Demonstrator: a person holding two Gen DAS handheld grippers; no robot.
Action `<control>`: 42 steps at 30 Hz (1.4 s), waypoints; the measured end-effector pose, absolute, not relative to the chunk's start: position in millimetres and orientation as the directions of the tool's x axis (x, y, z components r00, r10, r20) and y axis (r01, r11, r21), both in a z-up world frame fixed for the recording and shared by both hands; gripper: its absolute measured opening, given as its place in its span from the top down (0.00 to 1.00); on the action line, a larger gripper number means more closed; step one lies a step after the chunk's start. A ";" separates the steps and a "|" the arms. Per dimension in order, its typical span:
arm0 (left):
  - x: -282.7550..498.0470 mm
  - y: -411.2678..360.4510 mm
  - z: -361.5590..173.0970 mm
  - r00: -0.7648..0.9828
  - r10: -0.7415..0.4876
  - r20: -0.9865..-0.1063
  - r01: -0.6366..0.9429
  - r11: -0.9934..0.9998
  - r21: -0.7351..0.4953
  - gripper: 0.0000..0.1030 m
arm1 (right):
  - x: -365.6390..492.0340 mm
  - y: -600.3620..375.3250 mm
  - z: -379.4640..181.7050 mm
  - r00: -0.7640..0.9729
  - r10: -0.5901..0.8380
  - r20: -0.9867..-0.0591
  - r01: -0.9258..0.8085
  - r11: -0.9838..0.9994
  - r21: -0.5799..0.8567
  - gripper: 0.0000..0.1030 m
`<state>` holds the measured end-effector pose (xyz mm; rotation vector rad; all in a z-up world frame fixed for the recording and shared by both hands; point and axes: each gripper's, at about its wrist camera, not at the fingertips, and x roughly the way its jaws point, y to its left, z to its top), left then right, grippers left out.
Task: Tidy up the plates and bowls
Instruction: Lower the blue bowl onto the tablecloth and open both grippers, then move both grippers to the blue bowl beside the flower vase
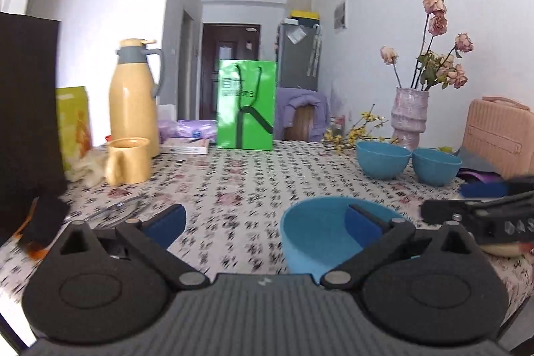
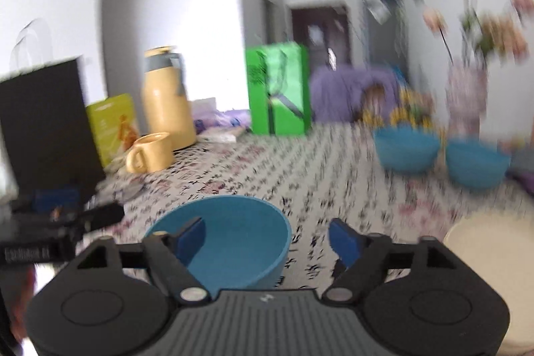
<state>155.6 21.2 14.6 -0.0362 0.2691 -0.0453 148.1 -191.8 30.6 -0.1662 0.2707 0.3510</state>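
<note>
Left wrist view: the left gripper (image 1: 267,222) gapes wide, its right pad dipping inside the near round blue plastic bowl (image 1: 320,239), upright on the floral tablecloth (image 1: 233,182); two more blue bowls (image 1: 383,158) sit beyond, rims up. Right wrist view, badly blurred: the right gripper (image 2: 267,239) is spread too, left pad over that bowl, and only here a cream plate (image 2: 487,242), cut off at right.

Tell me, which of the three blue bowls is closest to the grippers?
The lone blue bowl up front; the other two bowls sit together by the vase.
</note>
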 end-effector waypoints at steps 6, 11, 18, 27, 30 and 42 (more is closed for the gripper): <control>103.4 5.0 0.4 0.976 -0.029 -0.217 0.017 0.998 -0.054 0.00 | 77.9 -195.8 0.1 0.941 0.280 -0.188 -0.331 0.876 -0.351 0.02; 104.5 -5.1 -4.6 0.959 -0.074 -0.275 0.039 0.991 -0.130 0.00 | 61.1 -218.1 -5.3 0.938 0.256 -0.236 -0.312 0.917 -0.247 0.02; 112.0 -34.5 -4.1 0.959 -0.110 -0.260 0.084 0.990 -0.111 0.00 | 56.0 -261.5 -7.9 0.963 0.188 -0.193 -0.219 0.964 -0.151 0.02; 146.6 -109.1 6.8 0.935 -0.249 -0.251 0.245 0.968 -0.050 0.00 | 76.8 -337.7 -10.0 0.983 0.088 -0.161 -0.090 0.996 -0.009 0.04; 171.4 -138.9 17.7 0.919 -0.309 -0.245 0.298 0.951 -0.081 0.00 | 90.8 -368.1 -1.3 0.987 0.049 -0.150 -0.047 0.999 0.018 0.05; 347.4 -251.9 49.6 0.831 -0.328 -0.450 0.302 0.944 -0.131 0.00 | 231.8 -482.1 67.9 0.970 -0.027 -0.241 0.055 0.992 0.109 0.29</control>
